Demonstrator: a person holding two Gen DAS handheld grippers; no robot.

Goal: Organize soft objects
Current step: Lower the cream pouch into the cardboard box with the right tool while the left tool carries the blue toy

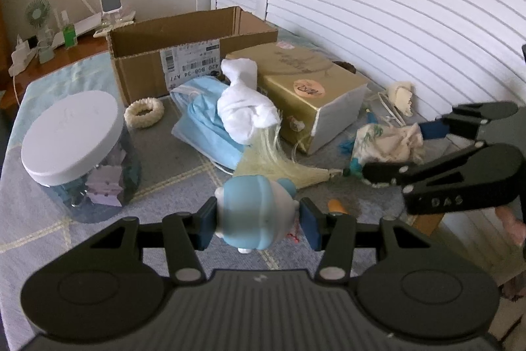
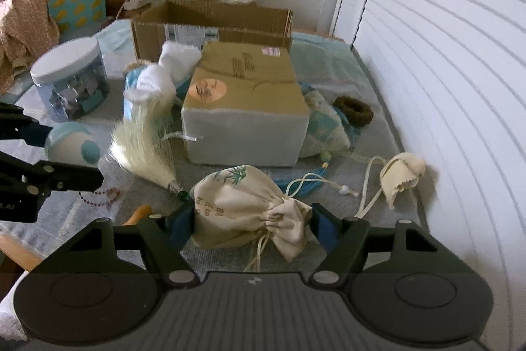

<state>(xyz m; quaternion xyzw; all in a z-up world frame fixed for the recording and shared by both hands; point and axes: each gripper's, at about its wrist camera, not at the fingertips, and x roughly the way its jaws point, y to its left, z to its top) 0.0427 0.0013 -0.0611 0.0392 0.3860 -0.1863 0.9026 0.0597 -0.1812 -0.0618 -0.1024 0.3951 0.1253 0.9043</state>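
Left gripper [image 1: 258, 224]: my jaws clamped on blue plush toy [image 1: 254, 213], near desk front edge. Right gripper [image 2: 251, 224]: jaws squeezing drawstring pouch [image 2: 243, 206]. Pickup step, I judge; next carry both to cardboard box [image 1: 184, 55] at back edge.

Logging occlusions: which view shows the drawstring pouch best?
The right wrist view: the pouch lies whole between the right gripper fingers, print visible. The left wrist view shows it small, sideways, partly hidden.
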